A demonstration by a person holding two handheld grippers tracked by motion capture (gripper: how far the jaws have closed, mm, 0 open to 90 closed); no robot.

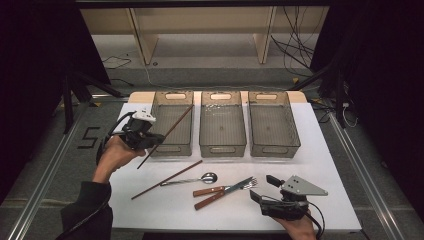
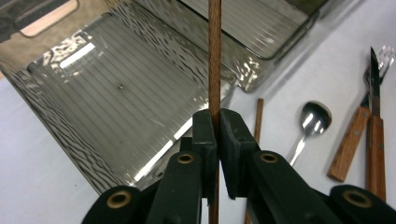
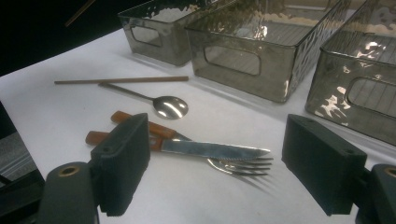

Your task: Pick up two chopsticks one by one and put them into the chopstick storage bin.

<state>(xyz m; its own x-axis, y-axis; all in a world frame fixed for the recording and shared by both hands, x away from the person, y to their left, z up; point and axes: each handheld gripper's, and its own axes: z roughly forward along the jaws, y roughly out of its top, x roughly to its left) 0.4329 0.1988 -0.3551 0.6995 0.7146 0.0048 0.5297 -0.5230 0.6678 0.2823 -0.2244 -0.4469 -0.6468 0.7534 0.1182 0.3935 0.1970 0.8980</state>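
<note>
Gripping a brown chopstick [image 1: 167, 132], the left tongs [image 1: 150, 139] sit at the left side of the white bench [image 1: 330, 200], raised just in front of the leftmost bin [image 1: 172, 122]. Left gripper view: jaws pinched narrow on the chopstick [image 2: 215, 60], which runs straight up between them and crosses over the ribbed floor of that bin [image 2: 116, 93]. High view: the held stick slants up and right over the bin's near wall, its upper end above the bin's interior; lower end sticks out below the tongs toward the bench.

Second chopstick [image 1: 167, 179] lies flat on the bench, in front of the leftmost bin, slanting from lower left to upper right. Just beside its right end: spoon [image 1: 192, 180], bowl to the right, also seen in the left gripper view [image 2: 314, 116].

Middle bin [image 1: 222, 125] and right bin [image 1: 272, 122] stand in a row with the first, side by side along the far half of the bench.

Right of the spoon: knife [image 1: 222, 189] and fork [image 1: 225, 194], both wooden-handled, lying together, touching or overlapping, tips pointing right. Right gripper view: knife blade [image 3: 215, 149] lies across the fork's tines [image 3: 243, 165].

Right tongs [image 1: 265, 187] near the front right edge of the bench, jaws wide apart, holding nothing, aimed at the knife and fork from just to their right.
</note>
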